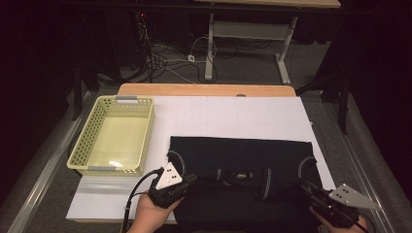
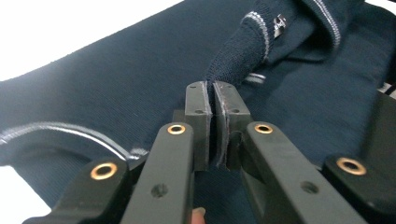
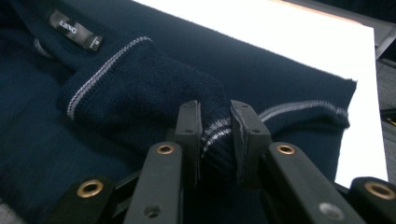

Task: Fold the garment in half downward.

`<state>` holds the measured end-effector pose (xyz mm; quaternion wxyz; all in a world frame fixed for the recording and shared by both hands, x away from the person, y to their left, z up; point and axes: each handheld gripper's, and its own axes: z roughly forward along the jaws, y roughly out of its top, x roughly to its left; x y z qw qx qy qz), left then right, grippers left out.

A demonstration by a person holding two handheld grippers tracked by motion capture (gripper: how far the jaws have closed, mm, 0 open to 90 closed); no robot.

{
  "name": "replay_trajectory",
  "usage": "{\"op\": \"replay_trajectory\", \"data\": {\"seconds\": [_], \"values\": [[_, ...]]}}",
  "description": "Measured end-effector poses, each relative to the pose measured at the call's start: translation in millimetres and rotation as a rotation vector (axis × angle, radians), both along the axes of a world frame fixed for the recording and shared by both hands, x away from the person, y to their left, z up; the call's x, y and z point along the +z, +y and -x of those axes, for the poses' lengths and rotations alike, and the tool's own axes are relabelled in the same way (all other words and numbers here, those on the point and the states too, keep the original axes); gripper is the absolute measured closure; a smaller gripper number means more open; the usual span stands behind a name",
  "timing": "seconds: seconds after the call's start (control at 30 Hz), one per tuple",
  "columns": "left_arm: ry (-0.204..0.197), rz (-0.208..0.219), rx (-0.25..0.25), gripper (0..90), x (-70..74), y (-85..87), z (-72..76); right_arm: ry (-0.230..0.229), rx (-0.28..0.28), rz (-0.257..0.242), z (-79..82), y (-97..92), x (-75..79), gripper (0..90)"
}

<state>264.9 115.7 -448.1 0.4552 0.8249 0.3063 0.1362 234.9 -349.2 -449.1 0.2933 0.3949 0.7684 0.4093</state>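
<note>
My left hand-held gripper point(image 2: 213, 100) is clamped on a fold of the dark sweater point(image 1: 243, 160), and my right hand-held gripper point(image 3: 215, 128) is clamped on its striped hem. The sweater lies spread on the white surface point(image 1: 233, 116), just right of the yellow basket point(image 1: 77, 155), its near edge raised in both grips and its label point(image 3: 74, 30) showing.
</note>
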Motion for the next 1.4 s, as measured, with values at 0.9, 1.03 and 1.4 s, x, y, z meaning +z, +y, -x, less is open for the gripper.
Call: {"op": "replay_trajectory", "data": {"seconds": [0.9,1.03,1.4], "values": [[0.062,0.024,-0.057,51.8,-17.9,4.6,45.2,-0.012,-0.015,-0.065,52.3,-17.2,-4.1,54.3],[0.075,0.068,-0.034,41.9,-19.8,14.3,40.5,0.006,-0.025,-0.074,49.8,-20.1,-7.2,49.5],[0.078,0.097,0.072,17.4,-26.4,39.6,21.7,0.031,-0.032,-0.098,40.9,-25.3,-16.2,32.6]]}}
